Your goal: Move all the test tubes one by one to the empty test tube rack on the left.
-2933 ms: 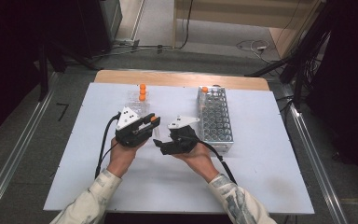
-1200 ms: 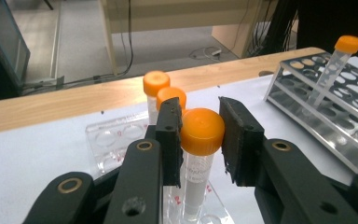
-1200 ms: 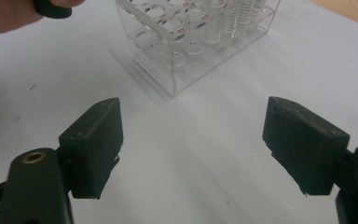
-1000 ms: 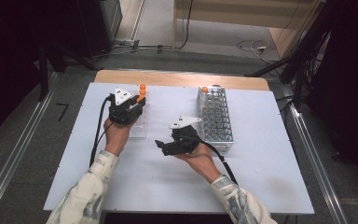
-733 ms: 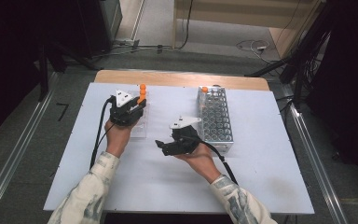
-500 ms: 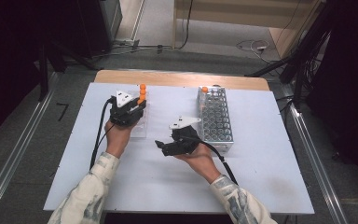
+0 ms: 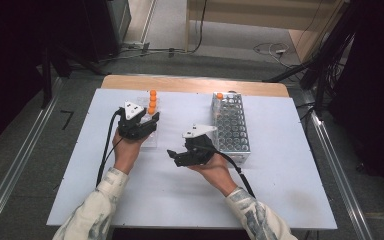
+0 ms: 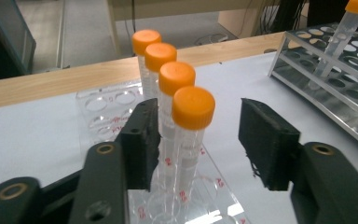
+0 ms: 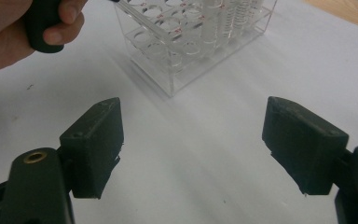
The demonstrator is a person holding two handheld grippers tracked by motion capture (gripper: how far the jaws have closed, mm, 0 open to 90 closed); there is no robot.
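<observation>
Four orange-capped tubes stand in a row in a clear plastic rack. My left gripper is at that rack, and its jaws have just been opening. They straddle the nearest tube: the left pad is close beside it and the right pad stands well off, so nothing is gripped. My right gripper hovers open over the bare white table, nothing between its jaws, with the clear rack ahead of it.
A metal tube rack stands right of centre, with one orange-capped tube at its far end. A wooden strip borders the table's far edge. The person's left hand is at the upper left of the right gripper view.
Since the earliest frame my left gripper has moved from the table's middle up to the clear rack with the orange-capped tubes. The right gripper has kept still.
</observation>
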